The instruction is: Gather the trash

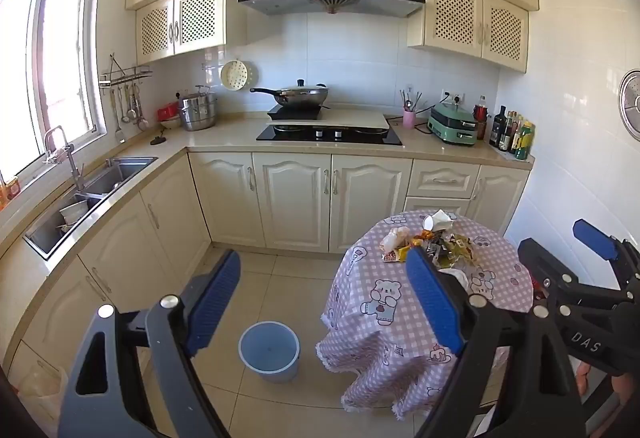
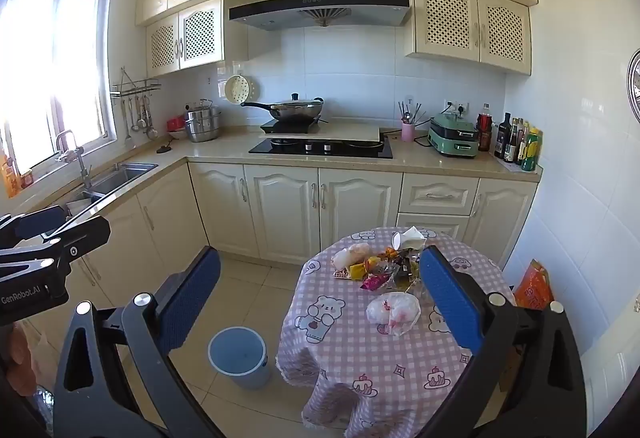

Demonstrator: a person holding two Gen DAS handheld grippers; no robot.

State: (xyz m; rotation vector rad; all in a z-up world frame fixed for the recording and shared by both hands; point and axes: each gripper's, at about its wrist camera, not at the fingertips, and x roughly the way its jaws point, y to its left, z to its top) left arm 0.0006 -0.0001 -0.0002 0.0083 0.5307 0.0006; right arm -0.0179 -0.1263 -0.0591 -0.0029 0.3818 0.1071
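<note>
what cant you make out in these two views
- Left wrist view: the right finger of the left gripper covers part of the trash pile on the table.
- Right wrist view: the right gripper finger hides the pile's right edge; the wrappers are too small to read.
- Both views: the bin looks empty, but its near inner wall is hidden.

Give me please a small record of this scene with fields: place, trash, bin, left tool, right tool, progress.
place: kitchen, round table with pink checked cloth
trash: pile of wrappers, a crumpled white bag nearer the camera, a tipped paper cup at the far edge
bin: blue bucket on the floor, left of the table, looks empty
left tool: left tool open, holds nothing
right tool: right tool open, holds nothing
progress: all visible trash is on the table, none in the bucket
</note>
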